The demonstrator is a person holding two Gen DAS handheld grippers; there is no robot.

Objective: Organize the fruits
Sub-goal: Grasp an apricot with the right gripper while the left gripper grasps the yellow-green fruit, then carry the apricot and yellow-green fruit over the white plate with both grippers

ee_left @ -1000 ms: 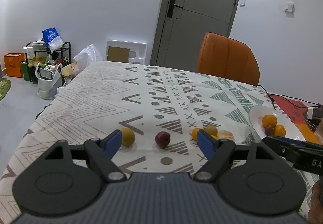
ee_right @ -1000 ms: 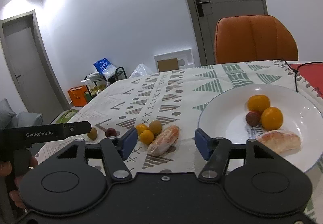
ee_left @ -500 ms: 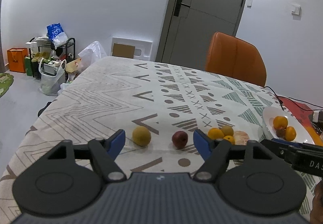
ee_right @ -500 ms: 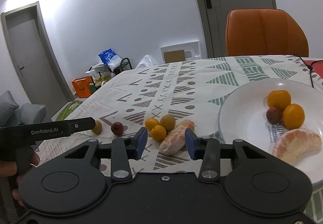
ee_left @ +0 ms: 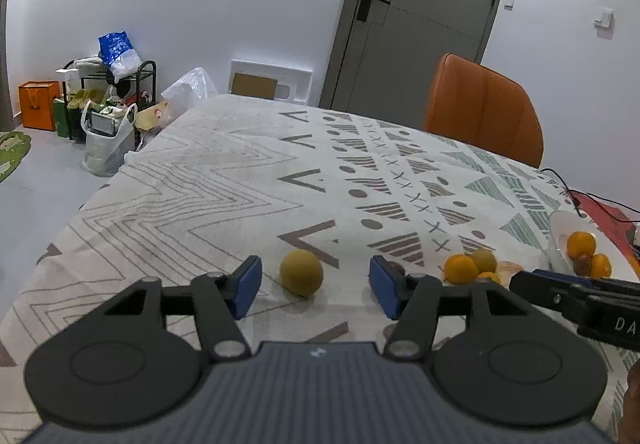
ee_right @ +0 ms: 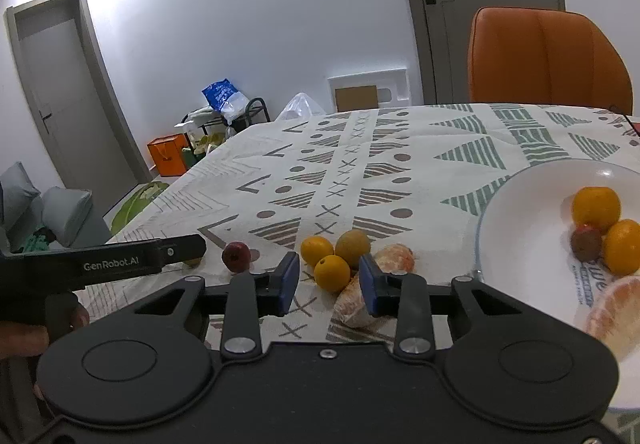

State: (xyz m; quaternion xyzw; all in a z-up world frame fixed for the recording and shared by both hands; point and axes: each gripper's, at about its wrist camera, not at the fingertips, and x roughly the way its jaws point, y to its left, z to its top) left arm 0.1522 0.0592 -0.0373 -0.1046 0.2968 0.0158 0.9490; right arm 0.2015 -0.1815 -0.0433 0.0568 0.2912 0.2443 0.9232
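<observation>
My left gripper (ee_left: pixel 315 286) is open, with a yellow-green round fruit (ee_left: pixel 301 272) lying on the cloth between its blue pads, untouched. A dark red fruit (ee_right: pixel 236 256) lies to its right, mostly hidden behind the right pad in the left wrist view. My right gripper (ee_right: pixel 329 284) is open above a small orange (ee_right: pixel 331 272), with another orange (ee_right: pixel 316 250), a greenish fruit (ee_right: pixel 352 246) and a peeled citrus piece (ee_right: pixel 356 304) beside it. The white plate (ee_right: pixel 516 244) at right holds two oranges, a dark fruit and a peeled piece.
An orange chair (ee_left: pixel 482 109) stands at the table's far side. A black cable (ee_left: pixel 576 199) and a red mat lie by the plate. Bags and a rack (ee_left: pixel 108 95) stand on the floor at left.
The left gripper moved left and forward, so the yellow-green fruit now sits between its pads. The right gripper moved left over the small oranges and its jaws narrowed.
</observation>
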